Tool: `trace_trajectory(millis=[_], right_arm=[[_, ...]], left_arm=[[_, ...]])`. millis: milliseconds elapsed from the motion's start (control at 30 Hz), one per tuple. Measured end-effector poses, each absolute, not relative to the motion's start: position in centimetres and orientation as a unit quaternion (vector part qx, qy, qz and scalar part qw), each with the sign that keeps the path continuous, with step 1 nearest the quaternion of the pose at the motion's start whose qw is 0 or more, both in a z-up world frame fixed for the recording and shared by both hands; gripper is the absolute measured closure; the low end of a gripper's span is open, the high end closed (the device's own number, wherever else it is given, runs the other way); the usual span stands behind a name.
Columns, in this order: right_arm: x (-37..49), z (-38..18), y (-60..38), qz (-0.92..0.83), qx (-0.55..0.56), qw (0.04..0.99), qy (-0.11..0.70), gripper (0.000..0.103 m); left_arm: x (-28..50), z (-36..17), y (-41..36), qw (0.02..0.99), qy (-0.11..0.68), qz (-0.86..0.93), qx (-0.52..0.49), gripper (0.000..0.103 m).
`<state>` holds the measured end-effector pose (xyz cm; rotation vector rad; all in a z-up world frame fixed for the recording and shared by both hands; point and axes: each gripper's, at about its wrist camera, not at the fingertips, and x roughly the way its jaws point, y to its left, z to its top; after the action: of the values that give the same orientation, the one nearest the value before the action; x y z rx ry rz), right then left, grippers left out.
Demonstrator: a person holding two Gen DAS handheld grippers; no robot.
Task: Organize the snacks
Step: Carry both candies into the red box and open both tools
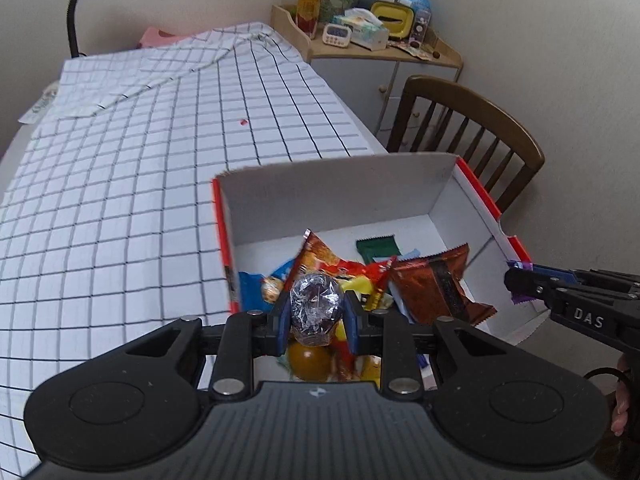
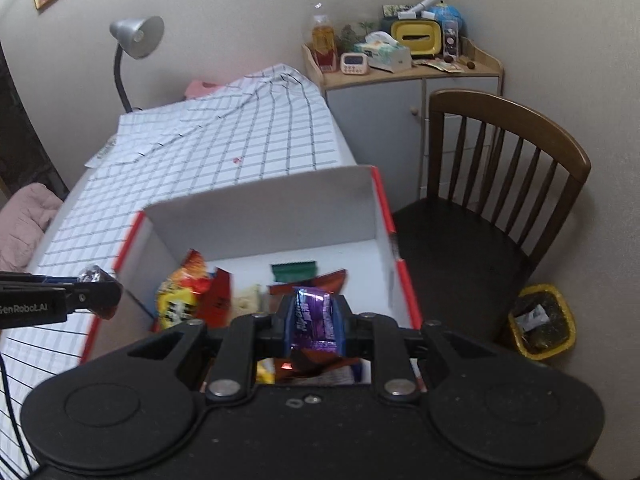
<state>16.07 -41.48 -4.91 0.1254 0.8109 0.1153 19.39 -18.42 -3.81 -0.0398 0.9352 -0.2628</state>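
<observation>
Carrying one snack in each gripper looks like the step in hand: both hover over the open box (image 1: pixel 440 184), the white-walled, red-edged carton that fills the lower middle of both views and sits on the checked table (image 1: pixel 140 200). The left gripper (image 1: pixel 317 312) is clamped narrow on a foil-wrapped sweet (image 1: pixel 316 304), silvery and crinkled, held between its blue pads low in the centre of the left wrist view; in the right wrist view the same gripper comes in from the left edge at mid-height, just outside the box's left wall. The right gripper (image 2: pixel 313 320) is pinched narrow on a purple wrapper (image 2: pixel 312 316), upright between its pads, above the near end of the box. Inside lie an orange-red bag (image 1: pixel 320 256), a brown packet (image 1: pixel 436 284) and a green packet (image 1: pixel 378 246), loosely heaped toward the near side, the far floor bare. Whether these two pieces are being dropped in or lifted out cannot be told. Either way, the next move calls for a clear spot, jaws opened only once each piece is low, and the grippers kept apart. Both point steeply down and forward; a hand (image 1: pixel 622 396) shows at the left wrist view's right edge.
</observation>
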Motion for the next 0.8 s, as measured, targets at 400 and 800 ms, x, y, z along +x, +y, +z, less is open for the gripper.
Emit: trace_trajectory(millis=[400,800], right_arm=[[17.2,-7.8,-42.2,0.069,0.035,0.900,0.429,0.085],[17.1,-8.4,-42.3,0.087,0.028,0.895,0.436,0.081]], left_arm=[[19.5,-7.1,-23.9,0.863,0.479,-0.158,0.019,0.077],[19.6,-8.9,-24.7,0.860,0.489,-0.143,0.032,0.077]])
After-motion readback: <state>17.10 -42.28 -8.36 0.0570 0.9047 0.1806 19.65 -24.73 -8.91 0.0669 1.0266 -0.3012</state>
